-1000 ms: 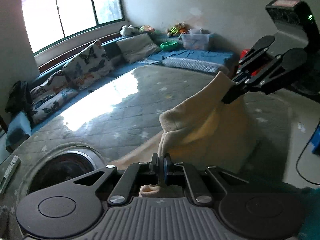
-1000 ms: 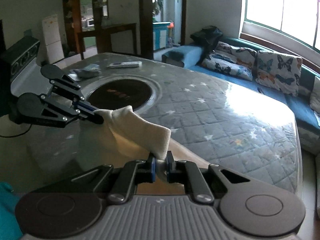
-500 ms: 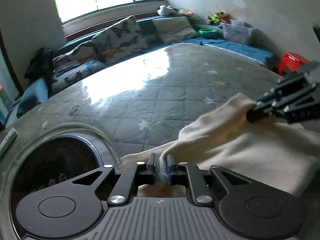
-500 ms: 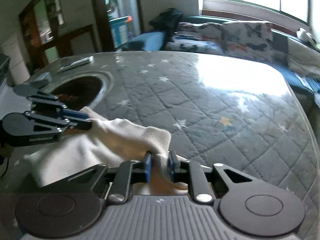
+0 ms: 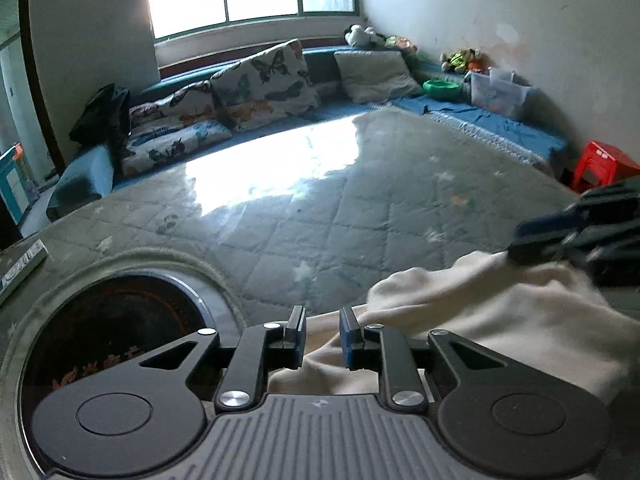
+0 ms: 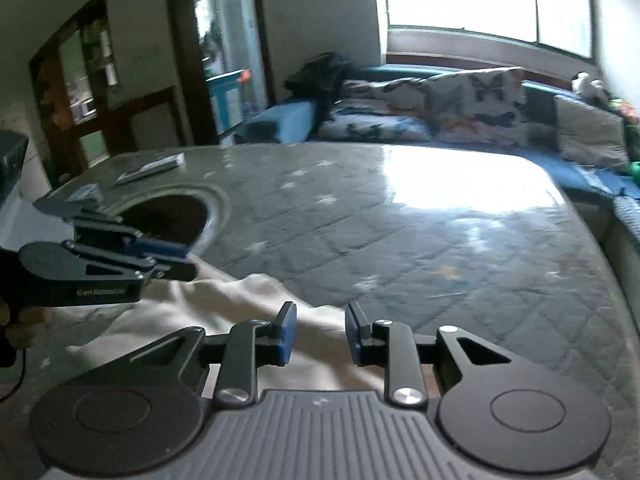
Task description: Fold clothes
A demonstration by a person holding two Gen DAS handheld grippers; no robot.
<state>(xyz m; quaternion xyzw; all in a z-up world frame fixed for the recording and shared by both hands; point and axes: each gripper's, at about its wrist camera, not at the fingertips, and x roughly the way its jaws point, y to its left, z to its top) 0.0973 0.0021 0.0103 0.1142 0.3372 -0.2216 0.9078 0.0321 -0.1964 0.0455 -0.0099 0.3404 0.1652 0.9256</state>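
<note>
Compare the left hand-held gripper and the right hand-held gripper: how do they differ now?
The left hand-held gripper sits beside the dark round opening; the right hand-held gripper sits farther from it. The right one's finger gap looks slightly wider than the left one's. Both are open over the cream garment, gripping nothing.

Both grippers released, left gripper (image 5: 322,334), right gripper (image 6: 318,334), cream garment (image 5: 500,316) lowered onto table
</note>
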